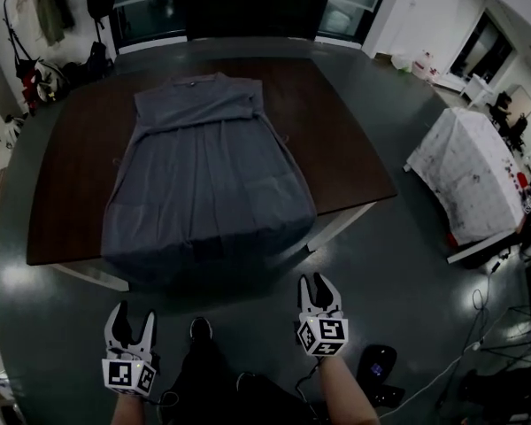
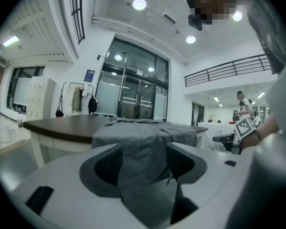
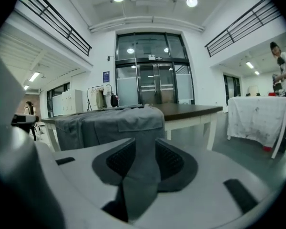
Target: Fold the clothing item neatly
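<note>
The dark brown counter (image 1: 62, 193) fills the middle of your head view. Nearly all of its centre is covered by the grey-blue dress (image 1: 203, 175), spread out flat and unfolded. Its neckline lies toward the far edge and its skirt runs toward you. The bodice is the narrow part. A seam crosses the waist, and below it the skirt flares wide, with long soft creases running lengthwise. The hem reaches past the near edge of the counter and hangs down over it, and the right hem corner droops near the counter's leg. From both gripper views you see that hanging hem head-on, a smooth grey drape with one stitched seam across it. Off to your right, well apart from the counter, stands a smaller table under a white cloth (image 1: 473, 171). Your two tools are low and close to your body, short of the counter's near edge. The left tool (image 1: 131, 319) has its jaws spread in a clear V and pinches nothing. The right tool (image 1: 314, 283) has its jaws parted more narrowly and is also empty. In the gripper views, the grey between each pair of pads is the dress hanging beyond them.
</note>
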Demonstrator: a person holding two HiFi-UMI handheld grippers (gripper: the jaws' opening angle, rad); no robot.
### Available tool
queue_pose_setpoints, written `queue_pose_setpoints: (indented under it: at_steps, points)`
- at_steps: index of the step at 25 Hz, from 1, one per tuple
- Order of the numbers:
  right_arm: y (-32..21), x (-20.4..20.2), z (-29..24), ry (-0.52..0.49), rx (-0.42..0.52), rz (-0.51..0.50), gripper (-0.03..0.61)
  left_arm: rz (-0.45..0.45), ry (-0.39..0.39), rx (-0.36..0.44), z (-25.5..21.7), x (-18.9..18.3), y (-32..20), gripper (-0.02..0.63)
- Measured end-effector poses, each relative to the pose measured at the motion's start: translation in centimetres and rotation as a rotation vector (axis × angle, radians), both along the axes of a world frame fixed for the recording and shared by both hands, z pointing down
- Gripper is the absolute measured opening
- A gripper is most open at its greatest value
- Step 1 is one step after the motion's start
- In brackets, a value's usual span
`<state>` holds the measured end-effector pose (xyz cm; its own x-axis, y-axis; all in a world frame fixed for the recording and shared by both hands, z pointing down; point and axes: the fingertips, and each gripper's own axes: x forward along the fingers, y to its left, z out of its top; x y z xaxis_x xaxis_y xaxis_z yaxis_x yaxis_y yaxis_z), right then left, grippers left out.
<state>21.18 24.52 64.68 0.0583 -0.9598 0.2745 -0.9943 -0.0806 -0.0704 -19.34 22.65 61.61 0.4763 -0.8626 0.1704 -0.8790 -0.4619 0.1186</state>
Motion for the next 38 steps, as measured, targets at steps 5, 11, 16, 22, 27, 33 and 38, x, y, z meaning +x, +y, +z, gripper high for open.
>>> queue_pose_setpoints:
  at_steps: [5, 11, 16, 22, 27, 33, 38]
  points:
    - [-4.0, 0.2, 10.0, -0.039, -0.07, -0.046, 0.155, -0.061, 0.085, -0.111, 10.3, -2.9, -4.0, 0.317]
    - [-7.9, 1.6, 21.5, -0.037, -0.165, -0.087, 0.239, -0.097, 0.043, -0.179, 22.1, -5.6, -8.7, 0.401]
    - [-10.9, 3.8, 28.2, -0.028, -0.187, -0.092, 0.275, -0.062, 0.035, -0.198, 29.6, -4.9, -12.4, 0.469]
    - [-15.2, 4.4, 31.2, -0.03, -0.156, -0.123, 0.287, 0.043, 0.037, -0.161, 33.1, -1.7, -15.3, 0.469]
    - [-16.1, 3.3, 31.1, 0.039, -0.192, -0.167, 0.25, 0.131, 0.016, -0.184, 33.4, 0.3, -15.2, 0.465]
    - [-17.8, 3.0, 31.3, -0.022, -0.162, -0.192, 0.252, 0.141, 0.029, -0.202, 32.9, 0.1, -14.3, 0.353]
    - [-18.5, 2.2, 29.7, -0.025, -0.125, -0.224, 0.204, 0.105, 0.0, -0.211, 32.3, -1.0, -13.6, 0.072]
